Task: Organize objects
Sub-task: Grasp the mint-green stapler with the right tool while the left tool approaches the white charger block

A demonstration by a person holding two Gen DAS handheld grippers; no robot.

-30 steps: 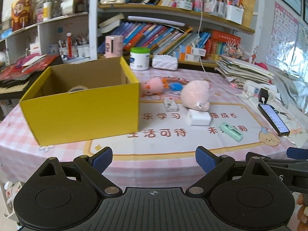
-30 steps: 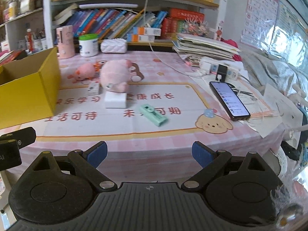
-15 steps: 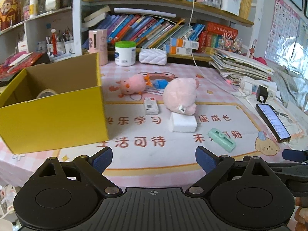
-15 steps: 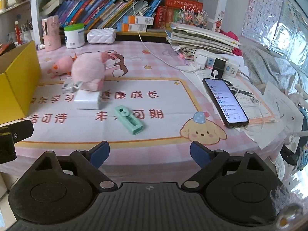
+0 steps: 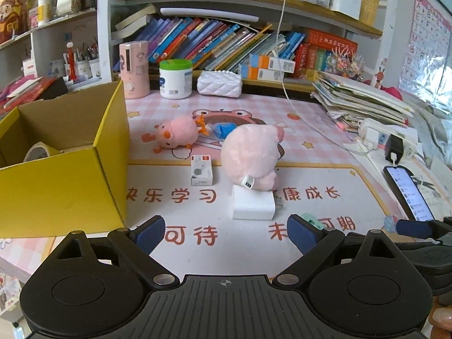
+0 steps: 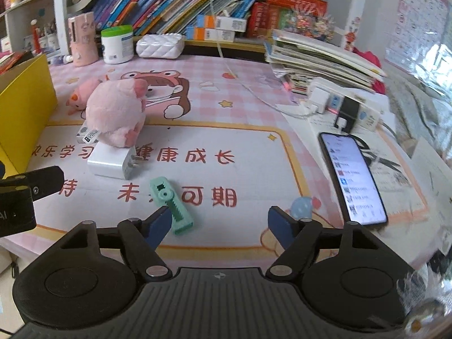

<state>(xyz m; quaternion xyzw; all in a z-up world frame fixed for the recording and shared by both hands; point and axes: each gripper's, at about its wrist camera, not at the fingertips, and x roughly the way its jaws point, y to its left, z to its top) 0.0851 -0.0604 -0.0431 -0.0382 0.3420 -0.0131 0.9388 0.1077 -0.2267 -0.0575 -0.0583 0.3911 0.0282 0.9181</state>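
1. Left gripper point(image 5: 226, 233), bottom centre, stands wide and empty over bare mat.
2. Right gripper point(image 6: 219, 224) is closing, nothing between its pads; green clip point(image 6: 171, 204) lies just beside its left pad.
3. White charger point(image 5: 253, 206), mid-frame, touches the pink plush point(image 5: 250, 156).
4. Yellow box point(image 5: 60, 166), open-topped, occupies the left edge.

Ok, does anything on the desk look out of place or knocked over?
Yes. The big pink plush pig is tipped over, slumped onto the white charger. The smaller pink plush chick lies on its side, and the green clip sits askew.

Closing right gripper point(image 6: 219, 226) just beside mint clip point(image 6: 171, 206), nothing between.
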